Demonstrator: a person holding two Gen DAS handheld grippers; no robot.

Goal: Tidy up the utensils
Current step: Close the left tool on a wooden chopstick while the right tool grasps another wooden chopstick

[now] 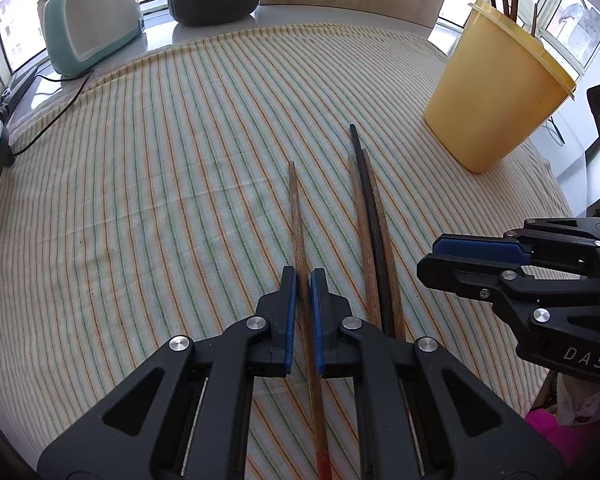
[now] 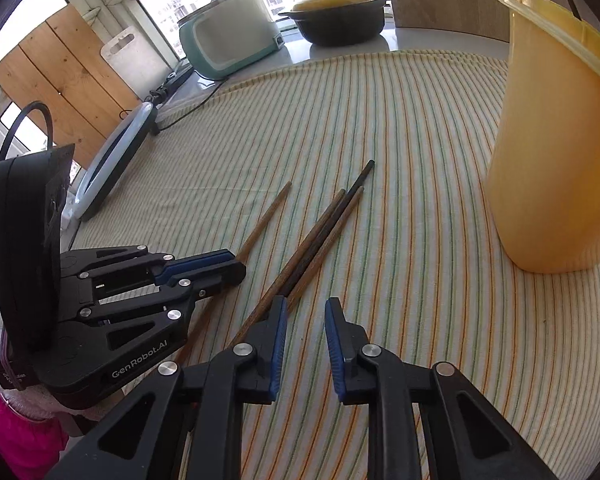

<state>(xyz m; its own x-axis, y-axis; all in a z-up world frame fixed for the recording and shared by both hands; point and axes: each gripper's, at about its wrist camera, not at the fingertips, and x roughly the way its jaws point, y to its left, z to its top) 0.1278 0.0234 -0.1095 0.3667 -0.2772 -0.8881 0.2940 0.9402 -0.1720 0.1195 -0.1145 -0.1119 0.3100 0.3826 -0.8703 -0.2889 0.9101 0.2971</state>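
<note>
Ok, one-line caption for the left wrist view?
Left tool shut on one chopstick; three more lie beside it, yellow bucket behind.

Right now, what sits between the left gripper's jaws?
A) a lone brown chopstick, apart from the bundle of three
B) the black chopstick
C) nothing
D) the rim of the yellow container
A: in the left wrist view the left gripper has its jaws closed on the lone brown chopstick, while the bundle of three lies on the striped cloth to its right.
</note>
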